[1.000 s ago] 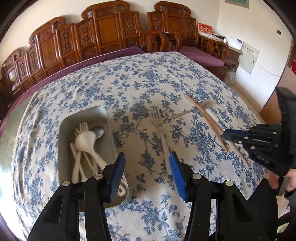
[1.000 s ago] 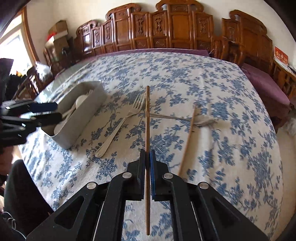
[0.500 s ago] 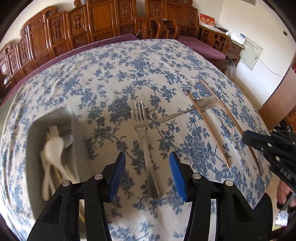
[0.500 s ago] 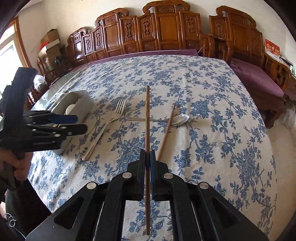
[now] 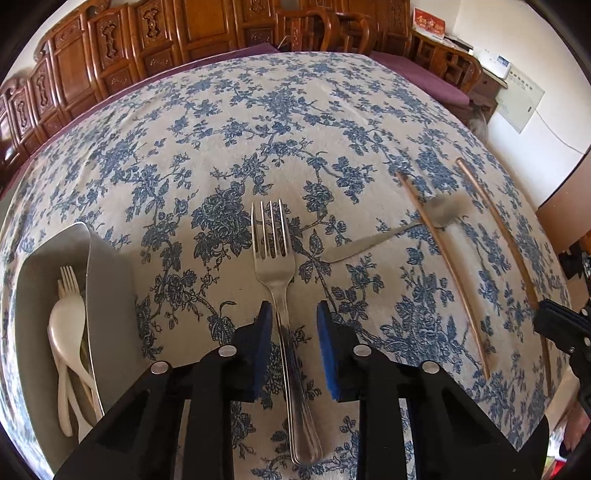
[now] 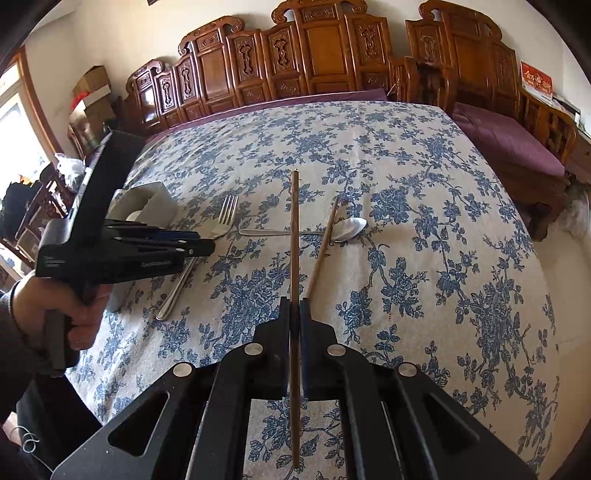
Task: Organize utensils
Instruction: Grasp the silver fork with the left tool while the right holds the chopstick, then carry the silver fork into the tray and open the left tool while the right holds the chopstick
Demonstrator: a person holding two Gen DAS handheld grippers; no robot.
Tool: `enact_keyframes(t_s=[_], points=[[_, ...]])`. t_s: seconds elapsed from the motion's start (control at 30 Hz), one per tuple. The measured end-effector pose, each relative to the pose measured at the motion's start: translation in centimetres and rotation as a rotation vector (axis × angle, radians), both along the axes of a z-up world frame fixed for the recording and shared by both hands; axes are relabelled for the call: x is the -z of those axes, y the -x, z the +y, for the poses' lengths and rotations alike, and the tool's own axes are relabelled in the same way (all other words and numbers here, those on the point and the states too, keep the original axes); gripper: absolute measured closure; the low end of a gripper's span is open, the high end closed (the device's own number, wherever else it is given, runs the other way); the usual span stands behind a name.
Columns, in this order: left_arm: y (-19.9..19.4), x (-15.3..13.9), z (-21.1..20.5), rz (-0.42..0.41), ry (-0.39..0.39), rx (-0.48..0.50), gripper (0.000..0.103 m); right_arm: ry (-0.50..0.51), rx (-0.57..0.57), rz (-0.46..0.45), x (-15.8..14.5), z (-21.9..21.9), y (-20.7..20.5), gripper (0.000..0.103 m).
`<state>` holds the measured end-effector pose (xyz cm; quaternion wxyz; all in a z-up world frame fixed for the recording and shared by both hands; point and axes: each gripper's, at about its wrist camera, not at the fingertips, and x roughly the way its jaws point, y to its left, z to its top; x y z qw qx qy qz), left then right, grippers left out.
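Since a second ago, left claw (image 5: 291,325) has come from the tray (image 5: 110,280) to straddle the fork (image 5: 280,295) on the counter (image 5: 295,129), open, seemingly not touching. Right claw (image 6: 294,314) stays clamped on a chopstick (image 6: 294,236).

Blue-floral tablecloth (image 5: 280,122) covered table. Carved wooden chairs (image 6: 325,62) lined far wall. Purple cushioned bench (image 6: 506,140) stood right of table. Cardboard boxes (image 6: 92,92) stacked in left corner. Red card (image 5: 428,26) and white wall panel (image 5: 519,105) beyond right edge.
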<state>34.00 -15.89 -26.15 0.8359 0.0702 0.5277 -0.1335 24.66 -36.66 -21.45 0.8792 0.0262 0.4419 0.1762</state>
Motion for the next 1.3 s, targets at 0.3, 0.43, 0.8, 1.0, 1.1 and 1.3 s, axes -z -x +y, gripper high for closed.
enact_keyframes(t_s=[0.3,0.43,0.8,1.0,1.1,1.3], points=[[0.0,0.6,0.2,0.004,-0.032,-0.011,0.086,0.001,-0.014,-0.003,-0.2,0.6,0.1,0.097],[0.2,0.6,0.2,0.004,-0.034,0.0,0.096,0.003,-0.016,-0.004,-0.3,0.7,0.1,0.097],[3.1,-2.2,0.5,-0.067,-0.06,0.034,0.097,0.008,-0.042,-0.036,-1.6,1.9,0.7,0.097],[4.6,-4.7,1.0,-0.109,-0.05,0.035,0.097,0.005,-0.053,-0.061,-2.8,2.3,1.1,0.097],[5.5,-6.1,1.3,-0.134,-0.043,0.032,0.097,0.001,-0.064,-0.078,-3.6,2.7,1.4,0.097],[6.6,-8.3,2.5,-0.171,-0.021,0.009,0.097,-0.003,-0.091,-0.109,-4.9,3.9,2.0,0.097]])
